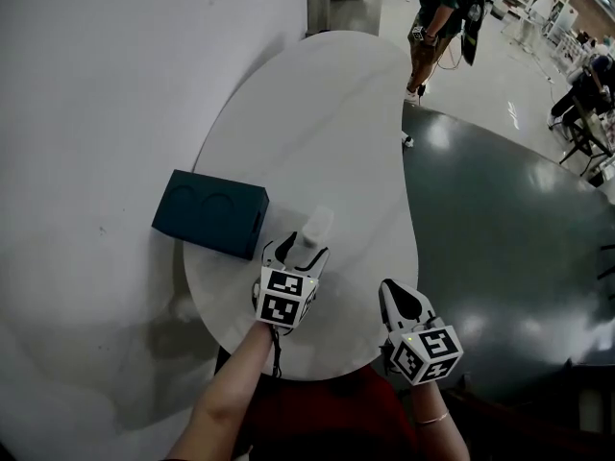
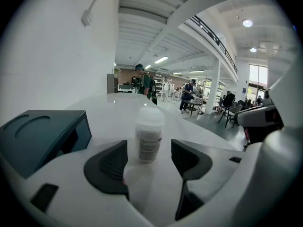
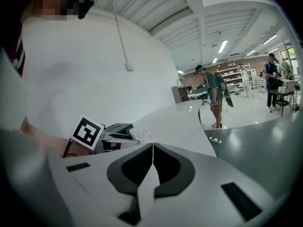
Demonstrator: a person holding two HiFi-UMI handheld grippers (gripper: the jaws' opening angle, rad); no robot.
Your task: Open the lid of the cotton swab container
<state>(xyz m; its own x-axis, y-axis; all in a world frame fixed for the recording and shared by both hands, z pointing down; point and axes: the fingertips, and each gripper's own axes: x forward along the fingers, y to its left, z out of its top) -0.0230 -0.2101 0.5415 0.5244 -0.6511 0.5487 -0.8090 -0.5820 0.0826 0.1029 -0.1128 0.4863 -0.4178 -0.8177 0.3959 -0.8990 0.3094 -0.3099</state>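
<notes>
The cotton swab container point(image 1: 316, 228) is a small white translucent cylinder with a label, and it stands upright with its lid on at the near middle of the white table point(image 1: 317, 113). My left gripper point(image 1: 303, 251) is open right behind it. In the left gripper view the container point(image 2: 149, 135) stands just past the dark pads point(image 2: 111, 166), centred between them and touched by neither. My right gripper point(image 1: 393, 293) hovers over the table's near right edge, shut on nothing. In the right gripper view its jaws point(image 3: 152, 148) meet in a thin seam, and the container's label point(image 3: 142, 136) peeks out past the left gripper's marker cube point(image 3: 87, 131).
A dark teal box point(image 1: 211, 212) with two round dents on top lies at the table's left edge, close to the left of my left gripper. A white wall runs along the left. Dark glossy floor point(image 1: 500, 219) lies to the right. A person point(image 1: 438, 12) stands beyond the table's far end.
</notes>
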